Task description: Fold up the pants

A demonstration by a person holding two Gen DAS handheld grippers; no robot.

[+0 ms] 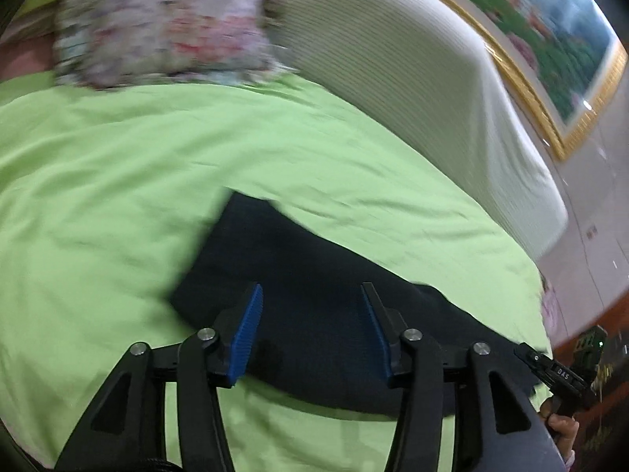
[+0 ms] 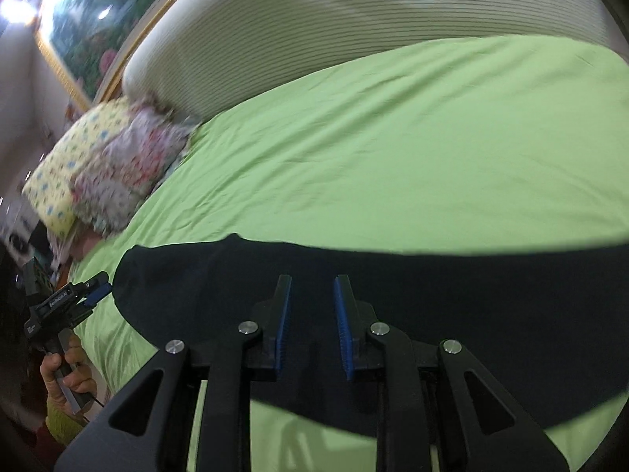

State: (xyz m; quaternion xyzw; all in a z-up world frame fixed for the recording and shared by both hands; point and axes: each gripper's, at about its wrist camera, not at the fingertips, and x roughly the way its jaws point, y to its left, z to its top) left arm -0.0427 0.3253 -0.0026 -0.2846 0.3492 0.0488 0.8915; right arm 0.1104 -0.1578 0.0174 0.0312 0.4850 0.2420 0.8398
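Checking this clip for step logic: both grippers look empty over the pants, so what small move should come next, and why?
Probably lower the open left gripper onto the near end of the flat dark navy pants on the green bedsheet and close; neither it nor the open right gripper holds cloth.

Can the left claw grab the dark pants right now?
Probably yes. The left claw is open and hangs just above the pants, which lie flat on the green sheet. Nothing sits between them, though the picture is blurry.

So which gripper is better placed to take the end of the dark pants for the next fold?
Probably the left gripper: it sits right at the rounded end of the pants, open. The right gripper hovers over the middle.
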